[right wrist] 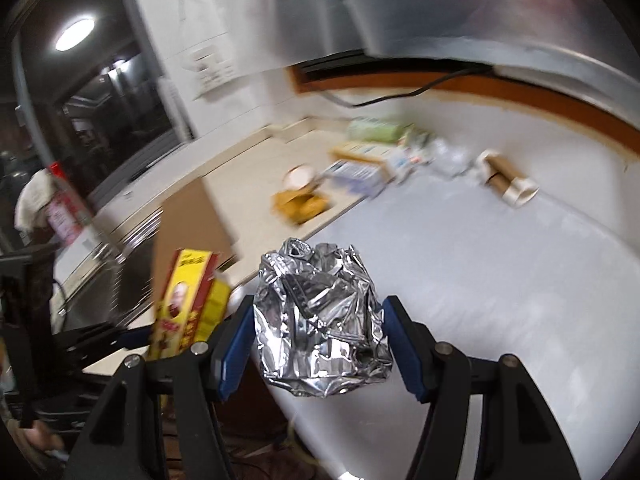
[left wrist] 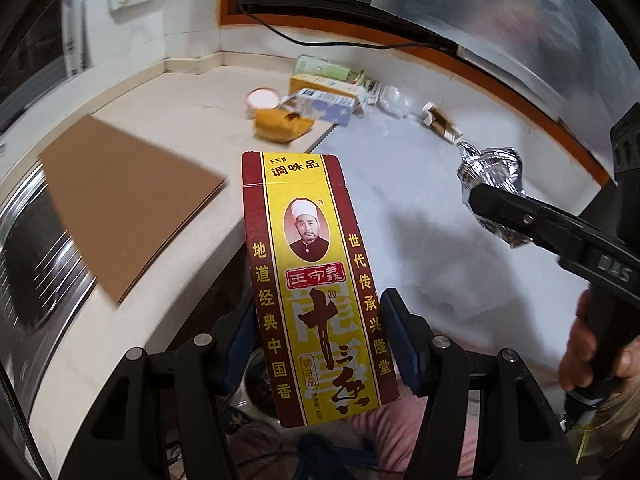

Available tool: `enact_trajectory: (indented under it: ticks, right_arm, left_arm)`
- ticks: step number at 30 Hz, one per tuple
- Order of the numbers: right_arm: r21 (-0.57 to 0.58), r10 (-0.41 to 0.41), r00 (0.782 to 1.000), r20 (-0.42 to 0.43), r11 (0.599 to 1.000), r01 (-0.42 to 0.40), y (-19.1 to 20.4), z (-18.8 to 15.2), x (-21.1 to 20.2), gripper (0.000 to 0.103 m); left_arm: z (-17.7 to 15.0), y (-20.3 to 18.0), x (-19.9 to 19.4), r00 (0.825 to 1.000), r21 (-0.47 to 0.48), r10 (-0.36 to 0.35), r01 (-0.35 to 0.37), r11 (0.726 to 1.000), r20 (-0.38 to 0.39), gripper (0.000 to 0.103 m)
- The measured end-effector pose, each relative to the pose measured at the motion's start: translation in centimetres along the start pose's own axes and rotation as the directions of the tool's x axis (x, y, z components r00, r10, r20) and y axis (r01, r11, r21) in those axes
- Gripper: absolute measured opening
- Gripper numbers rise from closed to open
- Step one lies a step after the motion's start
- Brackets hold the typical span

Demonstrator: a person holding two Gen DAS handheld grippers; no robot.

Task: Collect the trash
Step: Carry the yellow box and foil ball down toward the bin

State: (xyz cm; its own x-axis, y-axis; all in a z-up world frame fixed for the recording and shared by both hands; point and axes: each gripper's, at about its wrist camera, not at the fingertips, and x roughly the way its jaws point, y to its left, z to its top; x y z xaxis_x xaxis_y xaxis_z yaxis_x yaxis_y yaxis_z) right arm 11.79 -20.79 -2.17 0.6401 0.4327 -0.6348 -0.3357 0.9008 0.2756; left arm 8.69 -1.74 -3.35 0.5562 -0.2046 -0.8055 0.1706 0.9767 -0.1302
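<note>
Dim indoor light, ceiling lamp [right wrist: 75,35] glaring, right view motion-blurred, fisheye-warped edges

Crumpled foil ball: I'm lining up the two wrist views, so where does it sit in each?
Left wrist: foil ball at far right, clamped in the right gripper.
Right wrist: foil ball at lower centre, between blue pads.
Shared landmark: cardboard tube lying on the white counter behind.

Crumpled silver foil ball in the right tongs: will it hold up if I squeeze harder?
The crumpled silver foil ball looks deeply creased and hollow, so it will probably crush further rather than spring back. It is likely very light. The right tongs pinch it from both sides, so slipping seems unlikely.
</note>
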Motion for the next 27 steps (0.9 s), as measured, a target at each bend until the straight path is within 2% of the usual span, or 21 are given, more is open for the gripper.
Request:
enact_trajectory:
  ticks: [7,11,14,19,27]
  right_arm:
    - [-0.104,0.063,0.997,-0.051,0.992,-0.068,6.3,-5.6,-0.5,0.063]
    - [-0.194,0.052,0.995,-0.084,0.979,-0.067,9.2,-8.3,0.5,0.063]
    - [-0.264,0.02,0.993,-0.114,0.963,-0.05,10.9,-10.7,1.9,0.063]
    - [-0.316,-0.026,0.986,-0.163,0.948,-0.027,11.7,-13.6,4.6,0.063]
    - [-0.377,-0.114,0.977,-0.179,0.925,0.039,11.3,-17.0,7.7,0.063]
  left_arm:
    - [-6.4,2.4,-1.3,1.0,-0.036,0.016,-0.016,0.999,0.017,0.059]
    - [-9.3,3.6,-1.0,0.999,-0.047,0.033,-0.032,0.998,0.032,0.059]
    - [-11.0,4.4,-0.1,0.999,-0.064,0.035,-0.034,0.997,0.016,0.059]
    - [-14.0,5.3,3.1,0.999,-0.093,0.028,-0.032,0.995,-0.043,0.059]
    - [-16.7,6.4,8.0,0.995,-0.113,0.016,-0.028,0.993,-0.103,0.059]
